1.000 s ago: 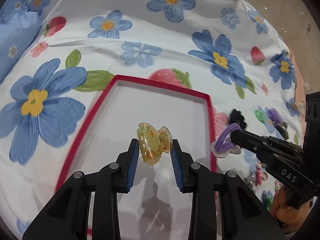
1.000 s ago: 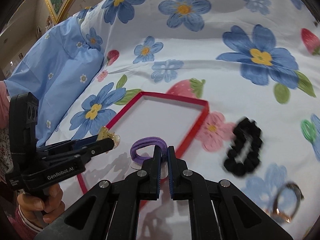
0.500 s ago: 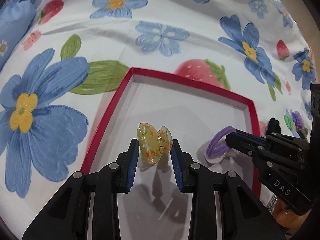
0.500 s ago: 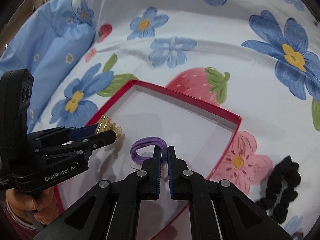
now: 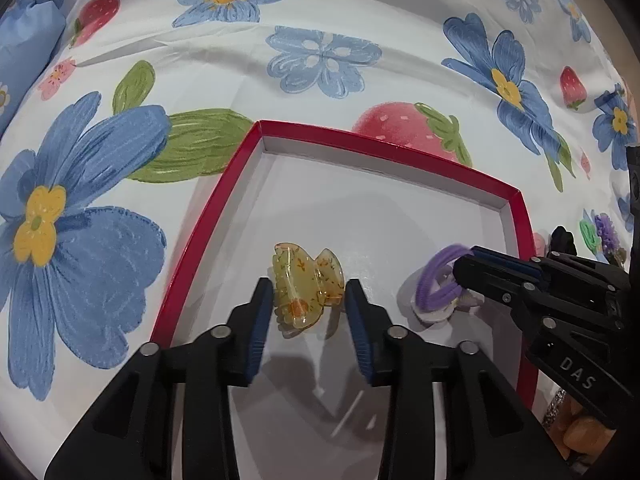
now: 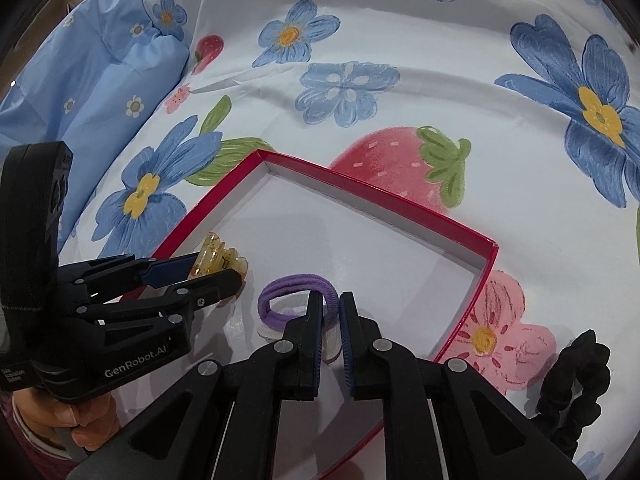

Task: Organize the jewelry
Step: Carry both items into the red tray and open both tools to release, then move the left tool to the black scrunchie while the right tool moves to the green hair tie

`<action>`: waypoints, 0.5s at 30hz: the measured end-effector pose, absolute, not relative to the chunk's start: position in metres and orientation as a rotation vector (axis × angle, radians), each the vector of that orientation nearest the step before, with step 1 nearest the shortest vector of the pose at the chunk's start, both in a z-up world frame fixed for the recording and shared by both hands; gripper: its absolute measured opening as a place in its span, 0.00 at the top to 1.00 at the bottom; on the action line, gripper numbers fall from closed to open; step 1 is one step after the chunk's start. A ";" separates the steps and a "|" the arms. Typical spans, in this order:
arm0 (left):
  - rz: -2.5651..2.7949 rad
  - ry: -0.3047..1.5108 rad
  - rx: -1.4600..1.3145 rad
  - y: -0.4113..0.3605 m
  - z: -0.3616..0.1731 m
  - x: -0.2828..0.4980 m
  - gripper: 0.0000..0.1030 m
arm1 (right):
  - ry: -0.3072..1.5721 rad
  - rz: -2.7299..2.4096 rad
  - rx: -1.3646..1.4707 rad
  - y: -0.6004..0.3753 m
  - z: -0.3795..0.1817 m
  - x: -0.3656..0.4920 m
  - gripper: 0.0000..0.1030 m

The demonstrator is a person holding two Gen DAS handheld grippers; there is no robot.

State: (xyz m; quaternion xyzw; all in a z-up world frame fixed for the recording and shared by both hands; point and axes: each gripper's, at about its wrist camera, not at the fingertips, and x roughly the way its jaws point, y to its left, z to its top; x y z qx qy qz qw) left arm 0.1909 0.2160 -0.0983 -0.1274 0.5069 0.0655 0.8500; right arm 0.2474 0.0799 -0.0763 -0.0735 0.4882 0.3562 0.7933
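Two pieces sit inside the red-rimmed box (image 5: 516, 216) on the flowered bedspread (image 5: 328, 60). My left gripper (image 5: 308, 300) has its jaws opening, pads just clear of the amber hair claw (image 5: 306, 288) resting on the box floor; I judge it light, rigid, slick plastic, best pinched across its flat shells. My right gripper (image 6: 331, 312) is opening too, the purple hair tie (image 6: 296, 292) between its fingers: soft, springy, easiest taken by one strand.
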 end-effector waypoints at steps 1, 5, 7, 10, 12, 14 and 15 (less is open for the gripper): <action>0.139 1.064 -0.267 0.216 -0.097 0.191 0.59 | 1.051 0.767 -0.148 0.079 -0.076 0.248 0.85; 0.153 1.047 -0.258 0.215 -0.089 0.188 0.56 | 1.045 0.767 -0.115 0.072 -0.070 0.247 0.77; 0.156 1.035 -0.258 0.216 -0.083 0.184 0.55 | 1.035 0.769 -0.099 0.068 -0.065 0.246 0.77; 0.155 1.013 -0.261 0.214 -0.073 0.179 0.53 | 1.013 0.765 -0.069 0.057 -0.055 0.242 0.73; 0.164 1.009 -0.252 0.212 -0.068 0.176 0.52 | 1.000 0.762 -0.052 0.050 -0.048 0.239 0.71; 0.162 1.001 -0.252 0.209 -0.063 0.173 0.52 | 0.987 0.757 -0.038 0.040 -0.042 0.235 0.71; 0.158 0.997 -0.255 0.207 -0.060 0.171 0.52 | 0.982 0.753 -0.031 0.035 -0.039 0.234 0.71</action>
